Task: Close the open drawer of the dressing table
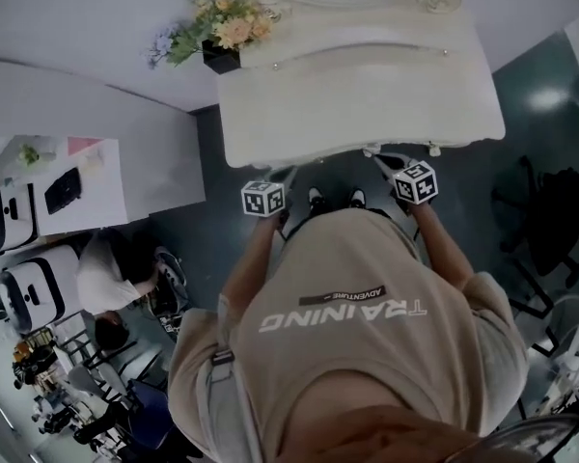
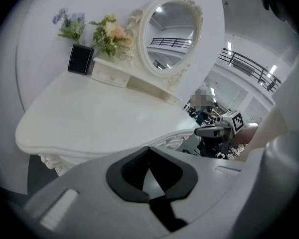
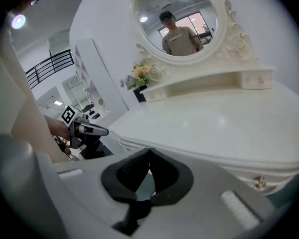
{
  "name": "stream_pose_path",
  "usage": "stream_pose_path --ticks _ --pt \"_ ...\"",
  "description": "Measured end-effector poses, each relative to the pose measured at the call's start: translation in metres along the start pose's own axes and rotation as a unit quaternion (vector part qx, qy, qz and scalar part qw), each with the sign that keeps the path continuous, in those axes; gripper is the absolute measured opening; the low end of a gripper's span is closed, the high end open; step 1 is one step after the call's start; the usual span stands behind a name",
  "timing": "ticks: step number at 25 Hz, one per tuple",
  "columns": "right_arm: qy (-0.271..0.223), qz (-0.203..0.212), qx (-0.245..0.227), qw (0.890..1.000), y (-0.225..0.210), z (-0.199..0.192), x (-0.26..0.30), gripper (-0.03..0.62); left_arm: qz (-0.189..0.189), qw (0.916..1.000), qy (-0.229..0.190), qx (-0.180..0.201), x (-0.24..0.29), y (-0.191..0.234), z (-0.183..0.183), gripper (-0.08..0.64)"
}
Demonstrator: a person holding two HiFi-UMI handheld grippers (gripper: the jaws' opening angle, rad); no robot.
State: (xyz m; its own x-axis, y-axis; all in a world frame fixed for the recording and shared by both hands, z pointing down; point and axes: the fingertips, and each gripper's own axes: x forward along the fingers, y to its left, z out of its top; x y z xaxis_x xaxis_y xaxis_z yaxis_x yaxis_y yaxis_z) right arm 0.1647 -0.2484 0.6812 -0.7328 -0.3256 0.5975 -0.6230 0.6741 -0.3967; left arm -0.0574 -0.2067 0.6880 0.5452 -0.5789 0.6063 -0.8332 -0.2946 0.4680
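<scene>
The white dressing table point(image 1: 357, 85) stands in front of me, its carved front edge point(image 1: 347, 154) just past both grippers. In the head view no drawer box sticks out from under the top, and small knobs point(image 1: 432, 149) show at the front. The right gripper view has a brass knob point(image 3: 259, 182) on the front panel. My left gripper point(image 1: 288, 174) is at the left part of the front edge, shut and holding nothing. My right gripper point(image 1: 378, 158) is near the right part, also shut and holding nothing. In the gripper views the black pads point(image 2: 134, 176) point(image 3: 167, 176) meet at their tips.
An oval mirror point(image 3: 178, 21) and a low shelf with small drawers point(image 2: 109, 75) stand at the back of the top, next to a black vase of flowers point(image 1: 222, 56). A white partition point(image 1: 96, 114) is to the left, with a seated person point(image 1: 106, 278) beyond it. A dark chair point(image 1: 550, 220) is to the right.
</scene>
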Motion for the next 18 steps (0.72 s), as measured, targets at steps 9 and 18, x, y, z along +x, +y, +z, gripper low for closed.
stream_pose_path --ticks 9,18 --pt "-0.104 0.011 -0.092 0.99 0.043 0.136 -0.028 0.005 0.04 0.977 -0.176 0.114 -0.084 -0.035 0.137 0.0" --pt "-0.248 -0.013 -0.264 0.932 0.1 0.252 -0.083 0.003 0.078 0.9138 -0.311 0.25 -0.141 -0.087 0.256 0.0"
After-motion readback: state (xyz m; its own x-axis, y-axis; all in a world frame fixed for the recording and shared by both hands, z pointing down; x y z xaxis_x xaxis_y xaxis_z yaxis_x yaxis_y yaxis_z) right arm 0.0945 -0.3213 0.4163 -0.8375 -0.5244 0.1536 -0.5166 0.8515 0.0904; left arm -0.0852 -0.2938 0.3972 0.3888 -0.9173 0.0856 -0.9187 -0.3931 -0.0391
